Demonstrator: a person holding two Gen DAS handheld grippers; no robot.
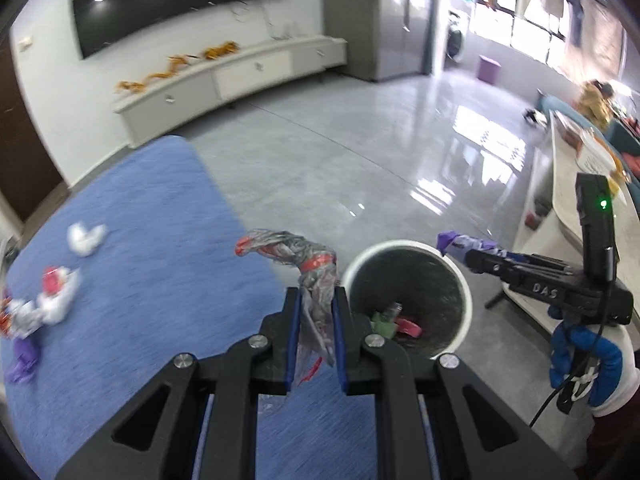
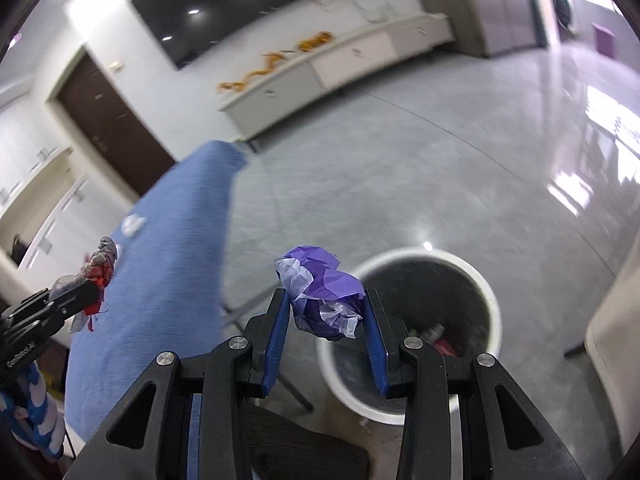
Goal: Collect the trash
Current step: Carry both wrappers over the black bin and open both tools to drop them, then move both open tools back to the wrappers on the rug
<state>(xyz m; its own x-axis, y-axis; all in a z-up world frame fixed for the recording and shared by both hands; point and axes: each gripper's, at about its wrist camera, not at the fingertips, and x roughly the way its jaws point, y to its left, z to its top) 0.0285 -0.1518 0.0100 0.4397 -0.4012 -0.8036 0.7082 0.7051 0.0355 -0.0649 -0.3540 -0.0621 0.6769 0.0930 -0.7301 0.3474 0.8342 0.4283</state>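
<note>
My left gripper is shut on a crumpled clear-and-red plastic wrapper, held just left of the white trash bin, which has several scraps inside. My right gripper is shut on a purple and white crumpled paper wad, held just left of the bin's rim. In the left wrist view the right gripper shows at the bin's right rim with the purple wad. In the right wrist view the left gripper shows at far left with its wrapper.
A blue cloth-covered table holds a white wad, a red-and-white wrapper and purple scraps. A white table stands at right. A TV console lines the far wall across grey glossy floor.
</note>
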